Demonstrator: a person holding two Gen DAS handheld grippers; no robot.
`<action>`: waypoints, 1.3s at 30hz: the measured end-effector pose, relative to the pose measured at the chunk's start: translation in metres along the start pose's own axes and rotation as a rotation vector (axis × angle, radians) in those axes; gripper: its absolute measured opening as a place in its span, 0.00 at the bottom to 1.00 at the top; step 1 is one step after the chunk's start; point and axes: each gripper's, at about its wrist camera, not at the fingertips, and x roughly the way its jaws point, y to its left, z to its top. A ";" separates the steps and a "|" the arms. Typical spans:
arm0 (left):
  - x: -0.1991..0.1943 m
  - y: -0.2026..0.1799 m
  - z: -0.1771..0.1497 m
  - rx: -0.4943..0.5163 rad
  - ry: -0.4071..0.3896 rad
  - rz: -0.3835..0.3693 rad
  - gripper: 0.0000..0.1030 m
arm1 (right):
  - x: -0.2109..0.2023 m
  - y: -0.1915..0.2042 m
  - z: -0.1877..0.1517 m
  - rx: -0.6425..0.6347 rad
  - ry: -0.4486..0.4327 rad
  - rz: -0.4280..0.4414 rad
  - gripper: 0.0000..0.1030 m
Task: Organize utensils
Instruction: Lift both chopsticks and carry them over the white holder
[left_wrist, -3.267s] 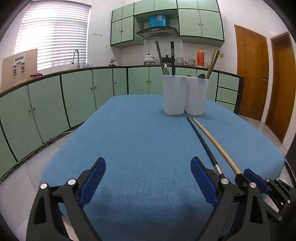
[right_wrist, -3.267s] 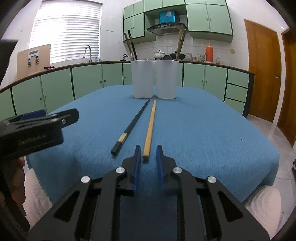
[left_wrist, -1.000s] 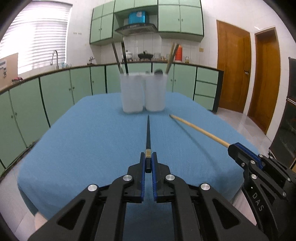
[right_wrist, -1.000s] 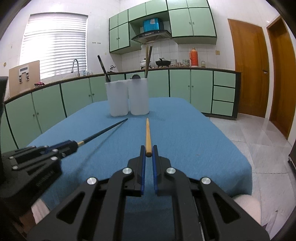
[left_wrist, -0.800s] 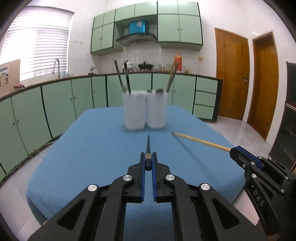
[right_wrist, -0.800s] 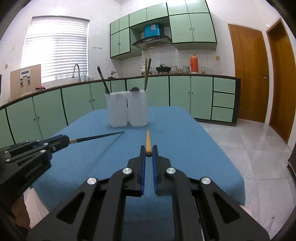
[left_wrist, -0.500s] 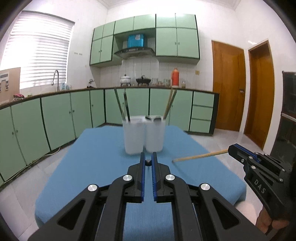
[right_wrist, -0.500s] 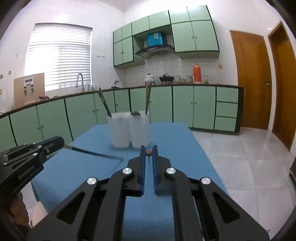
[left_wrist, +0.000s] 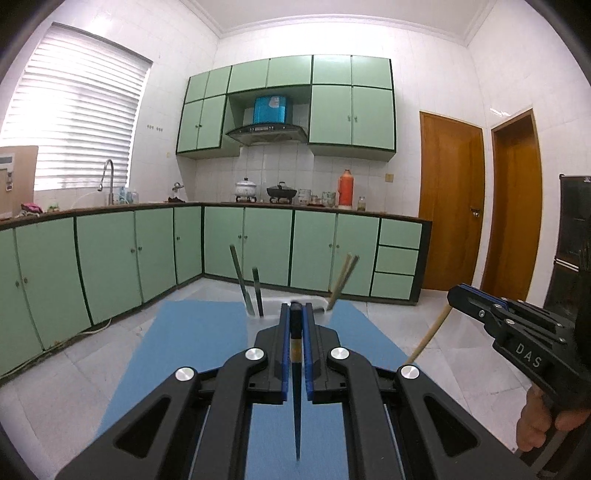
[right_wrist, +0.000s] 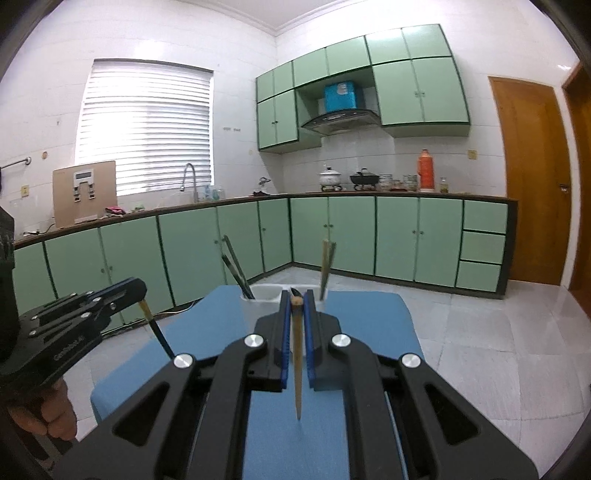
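Chopsticks are held up in the air right now, one per gripper. The left gripper (left_wrist: 294, 314) is clamped tight on the black chopstick (left_wrist: 296, 406), which is pinched by its thick end between the blue pads and hangs point-down toward the blue tablecloth (left_wrist: 192, 332). A gold band can be seen near the top of the stick, just below the grip.

Same deal on the other side: the right gripper (right_wrist: 296, 301) is squeezed shut on the wooden chopstick (right_wrist: 297, 369), gripped at its blunt end, tip dangling down over the cloth. Neither stick is touching the table.

Beyond the fingertips, two white cups (right_wrist: 264, 293) are seen standing side by side on the table, mostly hidden behind the grippers. Dark chopsticks (left_wrist: 245, 282) are leaning out of the left cup, and light wooden ones (left_wrist: 341, 280) are poking out of the right cup.

Each gripper is also caught in the other's camera, off to the side, with its stick slanting down from the jaws. A bit of the person's hand (left_wrist: 546, 424) is visible on the right handle.

Green cabinets (left_wrist: 110, 254) and a wooden door (left_wrist: 450, 206) are seen in the background.
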 end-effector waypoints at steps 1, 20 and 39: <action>0.002 0.001 0.004 0.000 -0.005 -0.002 0.06 | 0.003 0.000 0.006 -0.002 0.002 0.011 0.06; 0.044 -0.009 0.107 0.044 -0.221 -0.012 0.06 | 0.048 -0.006 0.129 -0.078 -0.115 0.046 0.06; 0.172 0.013 0.116 0.040 -0.186 0.082 0.06 | 0.180 -0.037 0.131 -0.039 -0.020 -0.020 0.06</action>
